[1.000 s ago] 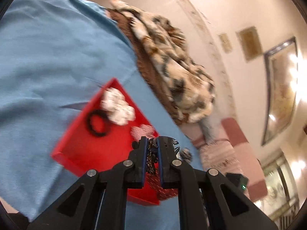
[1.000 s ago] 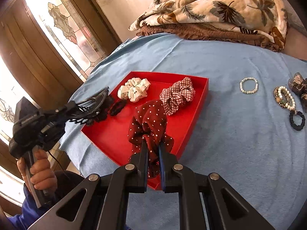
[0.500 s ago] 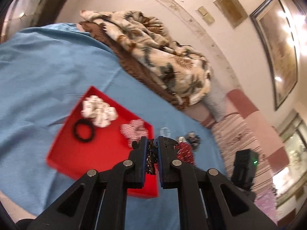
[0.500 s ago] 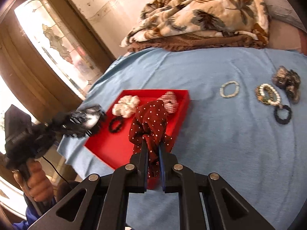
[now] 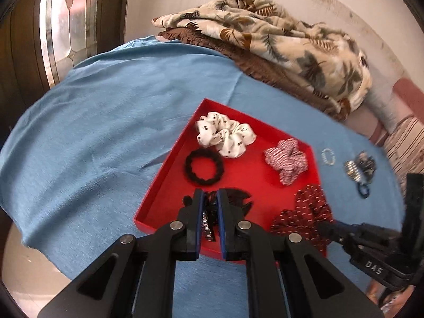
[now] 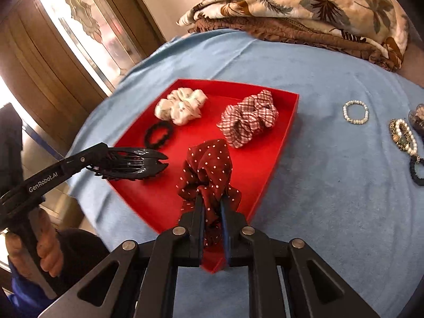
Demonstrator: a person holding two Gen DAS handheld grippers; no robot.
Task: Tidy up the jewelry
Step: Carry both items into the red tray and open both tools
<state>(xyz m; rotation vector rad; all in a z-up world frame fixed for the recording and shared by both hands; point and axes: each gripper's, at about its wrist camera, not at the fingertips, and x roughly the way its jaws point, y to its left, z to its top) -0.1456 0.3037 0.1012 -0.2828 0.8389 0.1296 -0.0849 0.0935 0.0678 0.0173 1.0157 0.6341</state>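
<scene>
A red tray [image 5: 161,177] [image 6: 288,122] lies on the blue cloth. It holds a white dotted scrunchie [image 5: 225,135] [image 6: 181,104], a black hair tie [image 5: 204,167] [image 6: 158,135] and a red checked scrunchie [image 5: 287,160] [image 6: 249,122]. My left gripper [image 5: 210,198] [image 6: 106,159] is shut on a black claw hair clip [image 5: 233,198] [image 6: 135,165], held low over the tray's near left part. My right gripper [image 6: 212,201] is shut on a dark red polka-dot scrunchie [image 6: 208,169] [image 5: 304,217] over the tray's near edge.
On the cloth right of the tray lie a pearl bracelet [image 6: 355,112] [image 5: 328,156], a beaded bracelet pile [image 6: 402,136] [image 5: 356,169] and a dark ring [image 6: 416,171]. A folded leaf-print blanket [image 6: 304,5] lies at the back. A glass door [image 6: 87,34] stands at left.
My left gripper swung down and in over the tray with the clip. My right gripper moved closer over the tray with the polka-dot scrunchie.
</scene>
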